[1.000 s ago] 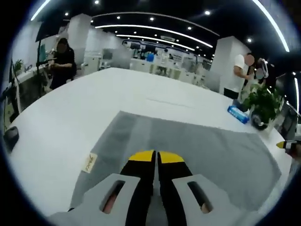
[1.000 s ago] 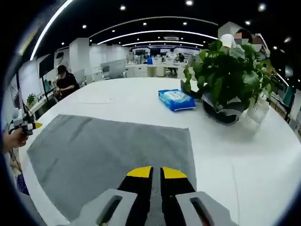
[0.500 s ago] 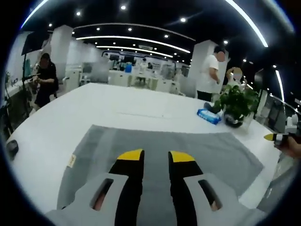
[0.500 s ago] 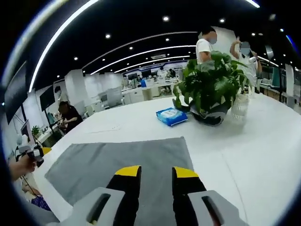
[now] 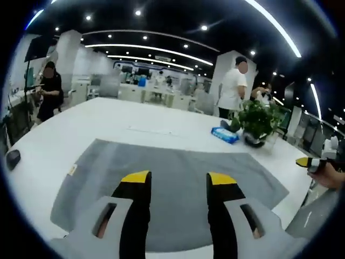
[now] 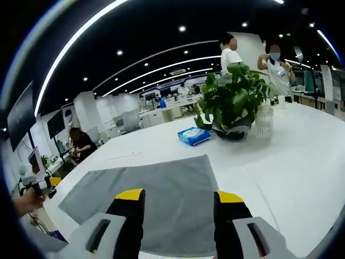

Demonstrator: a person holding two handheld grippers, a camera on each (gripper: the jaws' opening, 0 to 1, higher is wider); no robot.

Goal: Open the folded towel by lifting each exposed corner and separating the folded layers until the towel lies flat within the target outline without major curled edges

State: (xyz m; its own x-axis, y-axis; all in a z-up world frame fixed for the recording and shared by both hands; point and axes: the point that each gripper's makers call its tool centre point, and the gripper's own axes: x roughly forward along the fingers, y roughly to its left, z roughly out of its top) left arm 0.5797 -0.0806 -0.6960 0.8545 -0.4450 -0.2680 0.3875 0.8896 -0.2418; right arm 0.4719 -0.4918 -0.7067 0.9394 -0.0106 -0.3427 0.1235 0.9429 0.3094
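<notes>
Left gripper view
My left gripper [image 5: 179, 181]: jaws apart, holding nothing, above the towel.
Towel [image 5: 172, 167]: grey, spread flat on the white table [image 5: 108, 116].

Right gripper view
My right gripper [image 6: 179, 197]: jaws apart, holding nothing.
Towel [image 6: 156, 181]: flat beneath the jaws.
Potted plant [image 6: 232, 105]: beyond the towel.

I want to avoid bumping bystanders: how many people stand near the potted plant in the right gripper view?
2: one in a white shirt behind the plant, another just to its right. Others could be hidden behind the leaves.
</notes>
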